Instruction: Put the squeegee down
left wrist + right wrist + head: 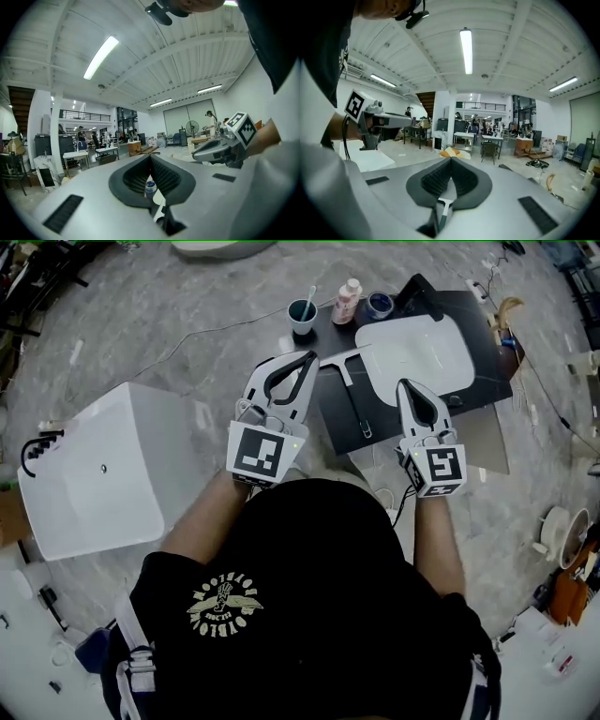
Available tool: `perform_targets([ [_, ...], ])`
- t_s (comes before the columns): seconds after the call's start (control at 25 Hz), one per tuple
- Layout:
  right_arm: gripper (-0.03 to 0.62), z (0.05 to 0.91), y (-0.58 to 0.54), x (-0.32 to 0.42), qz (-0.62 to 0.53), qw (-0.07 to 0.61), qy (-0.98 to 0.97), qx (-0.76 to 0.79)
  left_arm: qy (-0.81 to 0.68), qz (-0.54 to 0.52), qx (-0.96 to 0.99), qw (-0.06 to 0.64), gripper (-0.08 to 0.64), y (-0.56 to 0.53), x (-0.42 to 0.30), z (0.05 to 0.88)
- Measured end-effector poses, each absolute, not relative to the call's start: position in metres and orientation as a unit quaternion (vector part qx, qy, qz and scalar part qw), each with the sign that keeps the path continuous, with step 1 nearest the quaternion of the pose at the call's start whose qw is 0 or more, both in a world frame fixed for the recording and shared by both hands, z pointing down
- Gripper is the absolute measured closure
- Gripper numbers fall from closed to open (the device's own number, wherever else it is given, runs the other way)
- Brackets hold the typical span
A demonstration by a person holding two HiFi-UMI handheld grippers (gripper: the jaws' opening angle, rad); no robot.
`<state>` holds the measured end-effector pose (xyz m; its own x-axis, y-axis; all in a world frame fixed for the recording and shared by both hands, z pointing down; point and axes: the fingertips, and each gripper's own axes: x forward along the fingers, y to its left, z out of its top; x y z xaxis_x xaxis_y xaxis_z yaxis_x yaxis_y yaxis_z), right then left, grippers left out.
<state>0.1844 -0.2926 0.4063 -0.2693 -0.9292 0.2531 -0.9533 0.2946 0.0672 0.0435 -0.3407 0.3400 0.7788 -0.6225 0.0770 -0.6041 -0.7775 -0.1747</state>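
The person in the black shirt is nearest and holds both tools up in front. The left gripper (pixel 307 358) has its jaws shut tight, tips touching, with nothing in them. The right gripper (pixel 406 386) is shut too and holds nothing.

Just past them, lower down, is the black mat (pixel 473 322). The squeegee (pixel 356 401) lies flat on it, just left of the white tray (pixel 412 351). No gripper touches it, so I think the job is about done.

What could go wrong? A gripper coming down again could bump the squeegee's handle. The handle ends close to the mat's near edge, so a push could slide it off. At the far edge of the mat stand a cup (pixel 302 313) of blue-green stuff, a small bottle (pixel 347 301) and a round jar (pixel 380 304). A long reach could tip the cup and spill it.

A big white box (pixel 103 470) sits near on the left, so there is little room that way. A thin cable (pixel 216 334) runs over the grey floor (pixel 187 287) far on the left. The floor to the right of the mat is more open.
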Motion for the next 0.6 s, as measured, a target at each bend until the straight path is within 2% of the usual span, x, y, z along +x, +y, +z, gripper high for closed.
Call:
perform_targets([
  [0.16,0.563,0.376,-0.274,0.177,0.035,0.116,-0.788,0.603,0.31,-0.07,-0.947,0.058,0.537,-0.323,0.043,0.335],
  [0.6,0.565,0.358,-0.224,0.169,0.033,0.135,-0.763,0.631,0.286,-0.059,-0.955,0.058,0.535,-0.283,0.047,0.34],
])
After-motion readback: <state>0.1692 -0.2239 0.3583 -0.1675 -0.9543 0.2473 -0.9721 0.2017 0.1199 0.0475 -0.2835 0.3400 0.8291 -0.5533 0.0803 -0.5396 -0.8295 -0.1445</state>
